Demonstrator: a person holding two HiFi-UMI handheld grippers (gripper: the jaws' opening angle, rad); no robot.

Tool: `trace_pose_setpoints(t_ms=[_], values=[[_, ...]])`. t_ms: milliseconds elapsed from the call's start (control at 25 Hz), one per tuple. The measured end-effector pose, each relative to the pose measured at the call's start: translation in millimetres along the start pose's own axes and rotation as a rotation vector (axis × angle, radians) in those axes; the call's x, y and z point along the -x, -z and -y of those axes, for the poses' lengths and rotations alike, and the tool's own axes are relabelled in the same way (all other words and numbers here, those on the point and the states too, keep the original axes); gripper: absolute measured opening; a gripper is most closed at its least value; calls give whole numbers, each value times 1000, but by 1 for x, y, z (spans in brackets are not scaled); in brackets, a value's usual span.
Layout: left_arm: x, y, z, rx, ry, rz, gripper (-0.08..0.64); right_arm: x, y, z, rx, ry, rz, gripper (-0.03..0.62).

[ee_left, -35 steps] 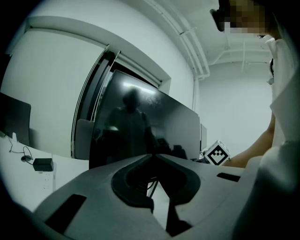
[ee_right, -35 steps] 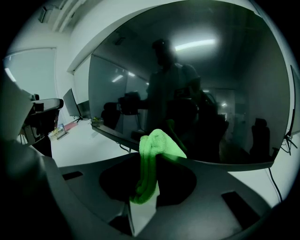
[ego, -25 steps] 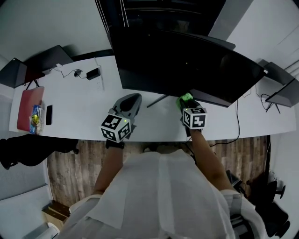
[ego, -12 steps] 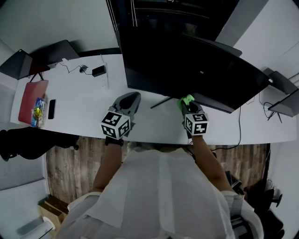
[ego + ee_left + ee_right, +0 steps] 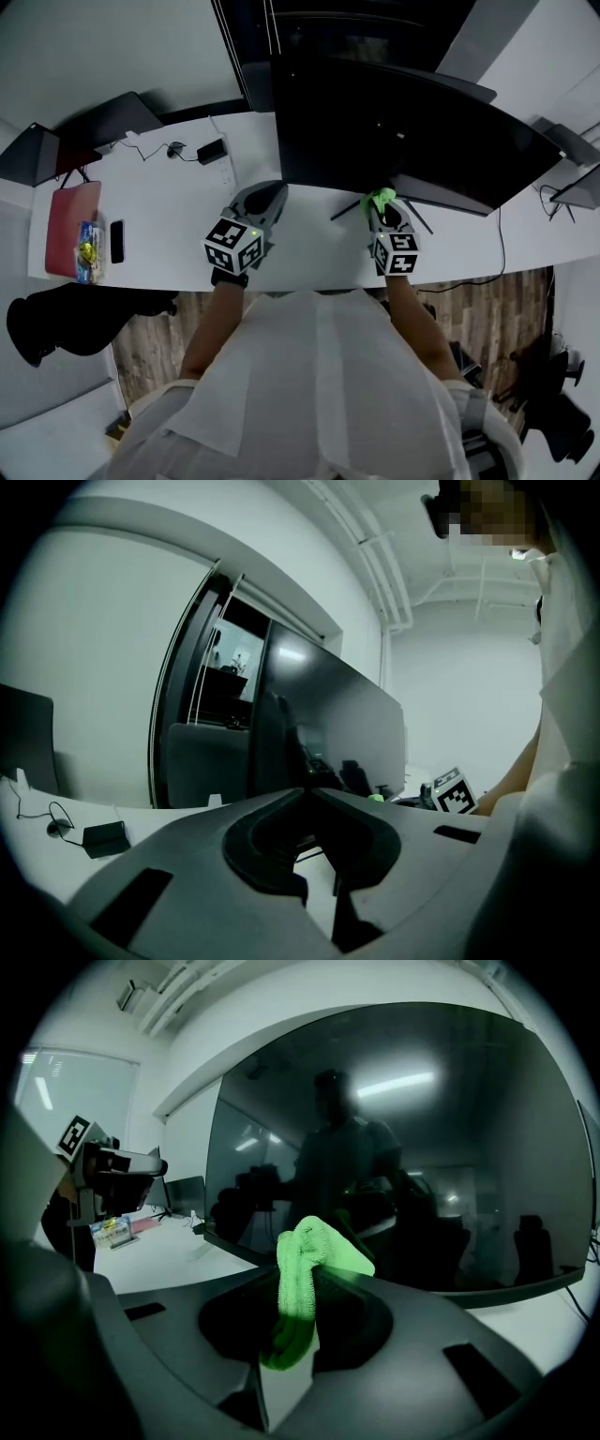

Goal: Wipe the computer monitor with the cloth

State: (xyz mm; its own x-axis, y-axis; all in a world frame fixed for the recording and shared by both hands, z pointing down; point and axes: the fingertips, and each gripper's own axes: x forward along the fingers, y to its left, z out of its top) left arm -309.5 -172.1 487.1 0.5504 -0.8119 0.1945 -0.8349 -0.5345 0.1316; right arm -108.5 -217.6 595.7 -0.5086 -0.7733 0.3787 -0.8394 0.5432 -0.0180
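A wide, dark curved monitor (image 5: 412, 131) stands on the white desk (image 5: 178, 211); its screen (image 5: 422, 1166) fills the right gripper view and mirrors a person's outline. My right gripper (image 5: 382, 208) is shut on a bright green cloth (image 5: 378, 199), which sticks up bunched between the jaws (image 5: 309, 1260), a little short of the monitor's lower edge. My left gripper (image 5: 263, 202) hovers over the desk left of the monitor's stand, jaws closed with nothing in them (image 5: 309, 794). The monitor's side (image 5: 328, 724) shows beyond it.
At the desk's left lie a red folder (image 5: 67, 225), a phone (image 5: 116, 240) and a small colourful packet (image 5: 87, 251). A black adapter with a cable (image 5: 212, 150) and a power strip sit behind. Dark monitors (image 5: 28, 150) stand at the left and right ends. The monitor's stand legs (image 5: 352, 208) splay between the grippers.
The head view has shifted, so the scene sits further right. Both grippers keep roughly their places on the desk; the green cloth stays near the monitor's lower edge.
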Motion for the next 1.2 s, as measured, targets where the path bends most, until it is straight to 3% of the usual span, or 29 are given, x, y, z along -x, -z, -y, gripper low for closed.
trace_pose_setpoints(t_ms=[560,1200], values=[[22,7,-59,-27,50,-13,29,-39,-19,-82,-27,-4,47,71],[46,10,-92,20,42,10,29,-81,-38,-178,76,-201,6,71]])
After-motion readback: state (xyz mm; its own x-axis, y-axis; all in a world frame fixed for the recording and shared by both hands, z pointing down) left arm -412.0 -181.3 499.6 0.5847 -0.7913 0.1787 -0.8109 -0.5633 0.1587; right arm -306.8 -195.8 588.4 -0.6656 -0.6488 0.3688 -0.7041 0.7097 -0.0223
